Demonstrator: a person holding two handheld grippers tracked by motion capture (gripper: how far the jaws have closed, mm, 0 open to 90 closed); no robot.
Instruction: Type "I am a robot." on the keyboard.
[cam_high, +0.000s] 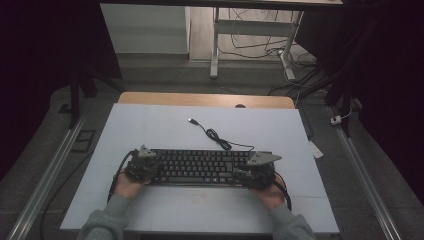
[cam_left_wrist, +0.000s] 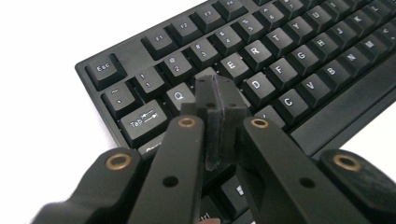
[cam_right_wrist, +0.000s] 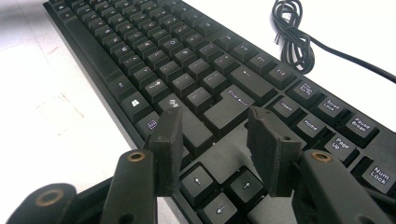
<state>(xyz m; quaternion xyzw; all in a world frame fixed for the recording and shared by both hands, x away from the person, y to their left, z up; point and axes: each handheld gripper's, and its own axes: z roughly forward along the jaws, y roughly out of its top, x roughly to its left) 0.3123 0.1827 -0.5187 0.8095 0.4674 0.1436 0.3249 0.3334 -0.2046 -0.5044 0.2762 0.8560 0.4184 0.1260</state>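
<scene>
A black keyboard (cam_high: 200, 167) lies across the near part of the white tabletop (cam_high: 150, 125). My left gripper (cam_high: 151, 172) sits at its left end. In the left gripper view the keyboard (cam_left_wrist: 280, 56) runs off to the upper right, and the left gripper (cam_left_wrist: 217, 84) is shut, pads pressed together with nothing between them, tips just over the keys beside Q. My right gripper (cam_high: 245, 175) is at the keyboard's right end. In the right gripper view the right gripper (cam_right_wrist: 215, 123) is open, its jaws apart above the keyboard (cam_right_wrist: 187, 60) near the arrow keys and Enter.
The keyboard's black cable (cam_high: 215, 134) coils behind it and ends in a loose USB plug (cam_high: 191, 120); the coil (cam_right_wrist: 294, 37) lies just past the function keys. A wooden table edge (cam_high: 200, 98) shows at the back. Metal rails and cables lie on the floor.
</scene>
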